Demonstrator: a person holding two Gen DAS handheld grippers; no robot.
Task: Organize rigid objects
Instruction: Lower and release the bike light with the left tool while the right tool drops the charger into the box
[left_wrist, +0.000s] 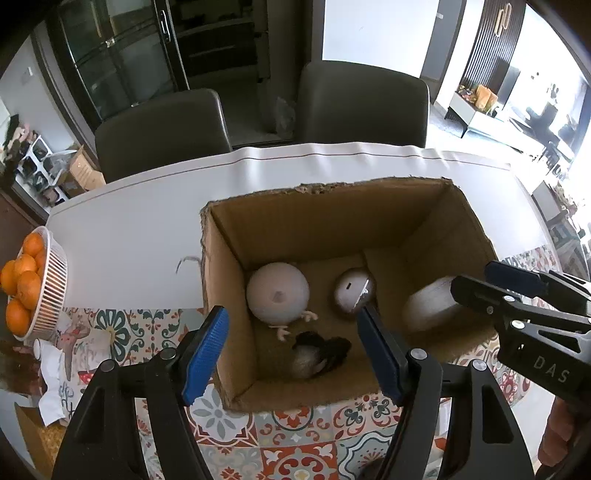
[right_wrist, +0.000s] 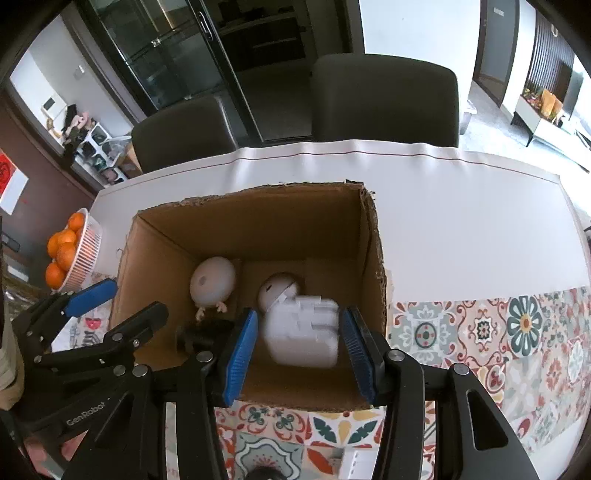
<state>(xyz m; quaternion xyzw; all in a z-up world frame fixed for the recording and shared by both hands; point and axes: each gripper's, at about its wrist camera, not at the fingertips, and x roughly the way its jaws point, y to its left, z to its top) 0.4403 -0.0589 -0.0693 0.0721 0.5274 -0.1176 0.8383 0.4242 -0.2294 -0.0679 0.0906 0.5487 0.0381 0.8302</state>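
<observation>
An open cardboard box (left_wrist: 332, 188) (right_wrist: 258, 192) stands on the table. On its floor lie a figurine with a big round white head (left_wrist: 277, 291) (right_wrist: 213, 278), a silver-white ball-shaped thing (left_wrist: 354, 291) (right_wrist: 279, 288) and a dark toy (left_wrist: 317, 354) (right_wrist: 199, 334). My right gripper (right_wrist: 297, 354) (left_wrist: 474, 277) reaches down into the box's right half, shut on a white power adapter (right_wrist: 303, 332) (left_wrist: 428, 306). My left gripper (left_wrist: 293, 354) (right_wrist: 136, 295) hangs open and empty over the box's left wall, above the dark toy.
A white basket (left_wrist: 48, 288) (right_wrist: 86, 258) of oranges sits at the table's left edge. Two dark chairs (left_wrist: 162, 125) (left_wrist: 362, 103) stand behind the table. A white sheet (left_wrist: 129, 221) covers the far half, a patterned tile cloth (left_wrist: 295, 435) the near half.
</observation>
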